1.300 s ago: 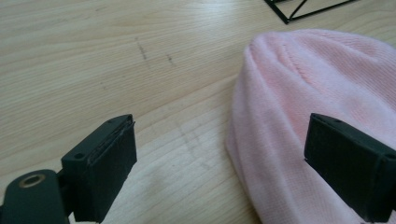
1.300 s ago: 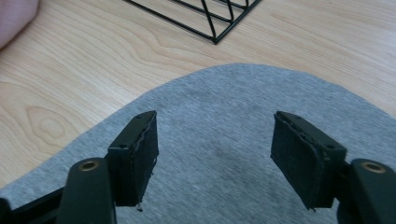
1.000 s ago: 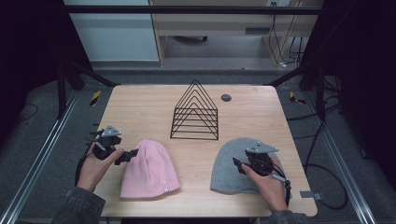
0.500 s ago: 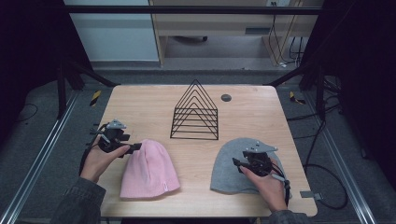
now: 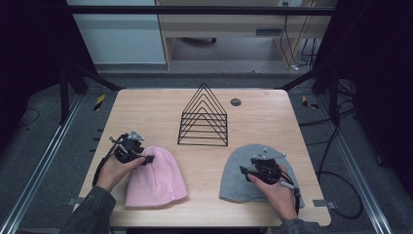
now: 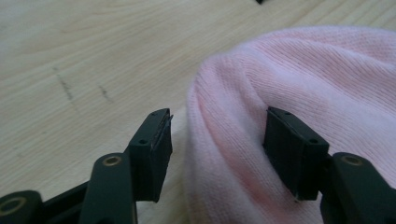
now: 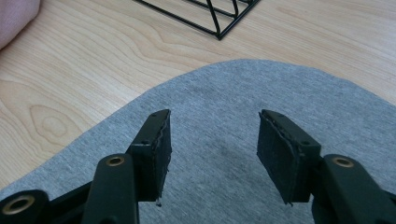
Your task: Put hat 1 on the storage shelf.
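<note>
A: Item one, largest: the wooden table [image 5: 146, 112], pale grain, rounded corners; dark floor and a metal frame around it.

B: Noted; next down?

A: Item two: the grey hat [image 5: 238, 170], flat on the table's near right part; seen from the right gripper view [image 7: 280, 98] its curved edge lies on bare wood, with the rack's foot beyond it.

B: And its partner?

A: Item three: the pink hat [image 5: 158, 178], knitted, on the near left part, well apart from the grey one; a small tag at its lower edge; in the left gripper view [image 6: 327, 70] its near edge is bunched into a raised fold.

B: The wire piece?

A: Item four: the black wire rack [image 5: 204, 117], triangular, upright at the table's middle, behind and between the two hats.

B: Grippers?

A: Item five: the left gripper [image 5: 146, 159], at the pink hat's upper left edge; its jaws have just been closing, and stand roughly half apart with the fold between them; the right-hand pad [image 6: 292, 149] touches the knit, the other pad stands clear beside the hat, so no clamp. Item six: the right gripper [image 5: 245, 170], over the grey hat; jaws roughly half apart [image 7: 212, 154], grey cloth below them, nothing pinched.

B: Smallest?

A: Item seven: a small dark round disc [image 5: 235, 102] set in the table top, just behind the rack to its right.
</note>
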Demonstrator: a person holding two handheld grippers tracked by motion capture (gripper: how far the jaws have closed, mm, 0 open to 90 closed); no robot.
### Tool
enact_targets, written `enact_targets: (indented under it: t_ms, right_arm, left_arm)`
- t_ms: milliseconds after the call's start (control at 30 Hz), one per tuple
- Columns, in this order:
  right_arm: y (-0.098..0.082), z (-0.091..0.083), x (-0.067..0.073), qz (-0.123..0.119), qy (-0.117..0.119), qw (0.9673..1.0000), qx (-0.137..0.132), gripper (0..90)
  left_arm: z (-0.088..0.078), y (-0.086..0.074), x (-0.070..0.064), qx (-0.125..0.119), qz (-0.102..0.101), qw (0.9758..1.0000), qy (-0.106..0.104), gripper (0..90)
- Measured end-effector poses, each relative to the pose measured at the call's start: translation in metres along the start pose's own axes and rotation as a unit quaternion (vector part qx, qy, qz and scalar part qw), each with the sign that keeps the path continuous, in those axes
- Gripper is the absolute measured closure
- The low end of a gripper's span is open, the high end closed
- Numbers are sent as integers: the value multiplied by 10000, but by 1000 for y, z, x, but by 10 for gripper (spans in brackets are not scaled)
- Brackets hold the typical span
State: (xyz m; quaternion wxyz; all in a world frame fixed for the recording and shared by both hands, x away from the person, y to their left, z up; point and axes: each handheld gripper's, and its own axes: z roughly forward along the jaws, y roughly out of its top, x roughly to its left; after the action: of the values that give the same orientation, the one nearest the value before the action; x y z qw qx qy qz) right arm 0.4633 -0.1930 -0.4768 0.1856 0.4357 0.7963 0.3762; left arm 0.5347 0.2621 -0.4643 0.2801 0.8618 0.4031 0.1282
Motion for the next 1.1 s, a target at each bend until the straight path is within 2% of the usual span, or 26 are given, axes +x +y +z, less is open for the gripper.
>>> enact_targets:
  t_ms: [67, 167, 233, 267, 333, 433, 733, 1000, 1100]
  right_arm:
    - [0, 0, 0, -1, 6, 10000, -1, 440]
    - [0, 0, 1, -26, -17, 10000, 5, 433]
    - [0, 0, 0, -24, -25, 10000, 0, 429]
    - [0, 0, 0, -24, -25, 10000, 0, 429]
    - [0, 0, 0, -19, -33, 10000, -4, 427]
    - [0, 0, 0, -15, -32, 10000, -32, 426]
    - [1, 0, 1, -41, -78, 10000, -11, 389]
    - [1, 0, 3, -65, -128, 9999, 8, 322]
    - [2, 1, 5, -170, -147, 9997, 10, 301]
  left_arm:
    - [2, 0, -1, 76, 64, 9999, -55, 426]
    - [3, -1, -2, 50, -17, 9997, -239, 541]
    - [4, -1, -2, 90, 7, 9996, -256, 643]
    - [4, -1, -3, 81, -10, 9997, -246, 643]
    - [2, -2, -1, 19, -102, 9996, -259, 724]
    - [-2, -2, -1, -73, -166, 9996, -216, 799]
    - [-17, -3, -8, -303, 32, 9995, 12, 816]
    - [-30, -1, -12, -520, 107, 9986, 53, 821]
    - [-34, 1, -16, -618, 167, 9979, 74, 822]
